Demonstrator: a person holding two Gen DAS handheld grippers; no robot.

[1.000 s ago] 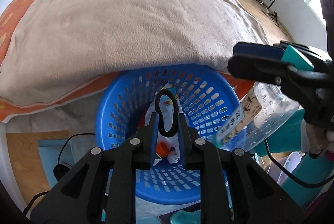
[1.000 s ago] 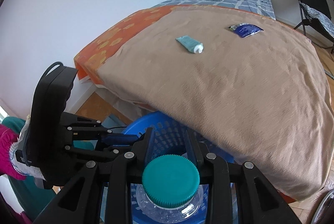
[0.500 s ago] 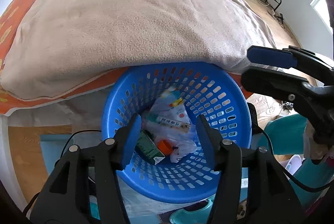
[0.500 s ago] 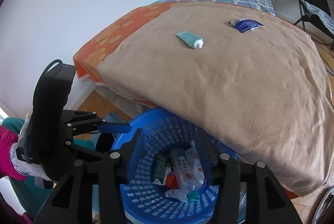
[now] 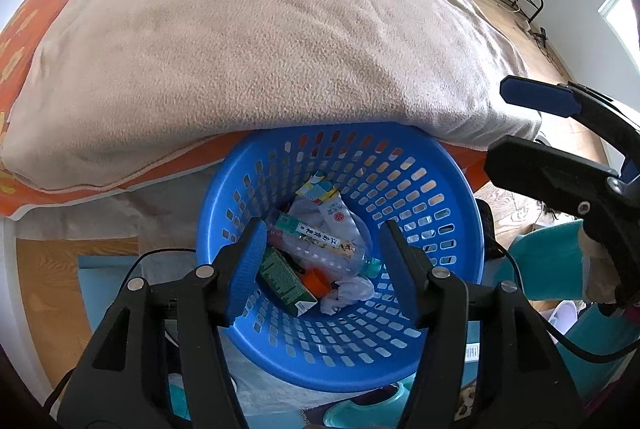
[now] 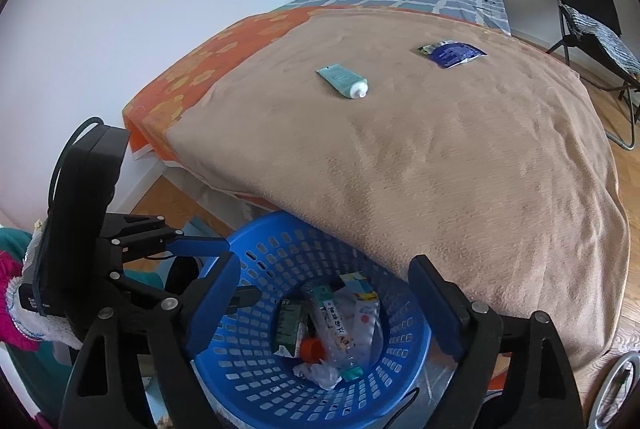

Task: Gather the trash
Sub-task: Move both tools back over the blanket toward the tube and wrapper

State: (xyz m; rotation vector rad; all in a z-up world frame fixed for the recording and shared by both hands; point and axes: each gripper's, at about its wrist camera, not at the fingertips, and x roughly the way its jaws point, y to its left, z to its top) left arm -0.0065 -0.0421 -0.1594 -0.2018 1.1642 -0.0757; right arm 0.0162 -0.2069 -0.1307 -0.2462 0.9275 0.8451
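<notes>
Both the left gripper [image 5: 322, 261] and right gripper [image 6: 326, 305] now hang empty over the blue basket [image 5: 448, 165], jaws still opening; the released bottle [image 5: 320, 253] lies inside.

The blue basket [image 5: 440, 197] stands open-topped, so entry from above is clear; the tan blanket's [image 5: 280, 61] hanging edge overlaps its far rim. On the bed, wide bare blanket surrounds the tube [image 6: 343, 81] and the blue wrapper [image 6: 452, 53], which lie well apart.

Bed w/ tan blanket [image 6: 440, 157]; teal tube [image 6: 343, 81] & blue wrapper [image 6: 452, 53] lie on it, apart
</notes>
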